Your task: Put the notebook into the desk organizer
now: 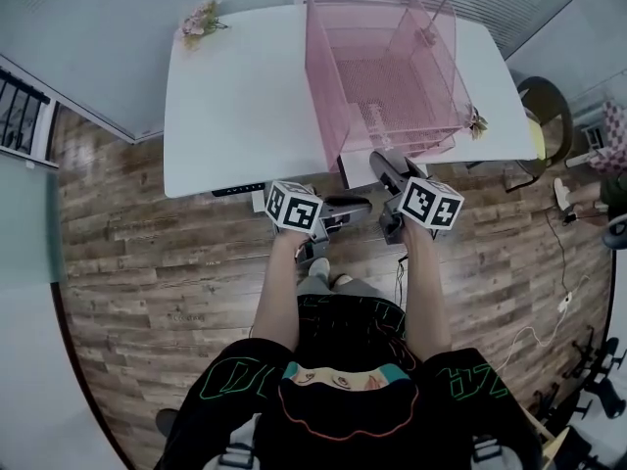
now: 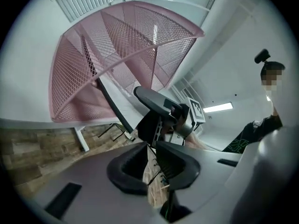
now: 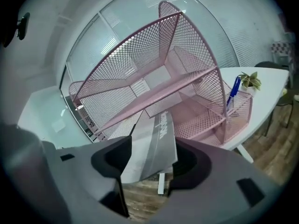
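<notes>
The pink mesh desk organizer (image 1: 382,67) (image 2: 117,45) (image 3: 154,69) stands on the white table (image 1: 235,106). A grey notebook (image 3: 152,143) lies slanted across the wide gap of my right gripper (image 3: 149,160) (image 1: 390,172), its broad face showing and its far end reaching the organizer's lower front. The pads do not clamp it. In the left gripper view the notebook (image 2: 152,99) sticks out of that gripper towards the table edge. My left gripper (image 2: 150,164) (image 1: 361,204) hangs beside it over the floor, jaws slightly apart with nothing between them.
A blue pen (image 3: 233,90) stands in the organizer's small side compartment. A small plant (image 3: 250,80) (image 1: 477,120) sits at the table's right end, flowers (image 1: 201,18) at its far left corner. A chair (image 1: 544,106) stands to the right; a cable (image 1: 549,321) runs over the wooden floor.
</notes>
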Tool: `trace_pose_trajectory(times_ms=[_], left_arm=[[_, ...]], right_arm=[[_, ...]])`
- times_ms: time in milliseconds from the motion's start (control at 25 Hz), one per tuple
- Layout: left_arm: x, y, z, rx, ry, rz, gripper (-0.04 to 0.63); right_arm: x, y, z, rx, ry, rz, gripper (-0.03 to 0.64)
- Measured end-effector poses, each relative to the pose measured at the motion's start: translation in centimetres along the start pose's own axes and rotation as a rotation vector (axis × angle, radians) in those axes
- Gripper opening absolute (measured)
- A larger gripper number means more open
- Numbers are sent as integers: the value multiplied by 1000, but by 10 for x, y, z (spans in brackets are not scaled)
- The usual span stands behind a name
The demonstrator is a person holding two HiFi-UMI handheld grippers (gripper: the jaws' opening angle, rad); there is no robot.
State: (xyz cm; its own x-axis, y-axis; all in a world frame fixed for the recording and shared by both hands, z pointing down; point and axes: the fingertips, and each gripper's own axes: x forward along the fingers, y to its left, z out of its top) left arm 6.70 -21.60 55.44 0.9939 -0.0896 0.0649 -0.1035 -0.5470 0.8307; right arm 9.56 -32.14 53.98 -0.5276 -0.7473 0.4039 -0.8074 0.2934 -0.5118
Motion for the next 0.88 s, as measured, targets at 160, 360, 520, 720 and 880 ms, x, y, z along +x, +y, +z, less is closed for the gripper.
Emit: trace_pose_trajectory(times_ms=[160,360,520,720,880], left_arm=[[-2,8,32,-13,-172,52,-8],[-8,20,64,-43,-336,80,-8],[-7,30,73,-54,-398,131,-8],[-9,29,75,-40,-409,158,-8],[-7,24,75,-29,-384,134,-8]], right_arm=[[2,3,2,-10,14,-19,240],[-9,-22,4,10,6,-81,290],[-23,-30,-6,-35,74,-74,290],[-35,-24,-43,-164,271,-50,79],[-24,-18,-32,-194,251,-46,5]])
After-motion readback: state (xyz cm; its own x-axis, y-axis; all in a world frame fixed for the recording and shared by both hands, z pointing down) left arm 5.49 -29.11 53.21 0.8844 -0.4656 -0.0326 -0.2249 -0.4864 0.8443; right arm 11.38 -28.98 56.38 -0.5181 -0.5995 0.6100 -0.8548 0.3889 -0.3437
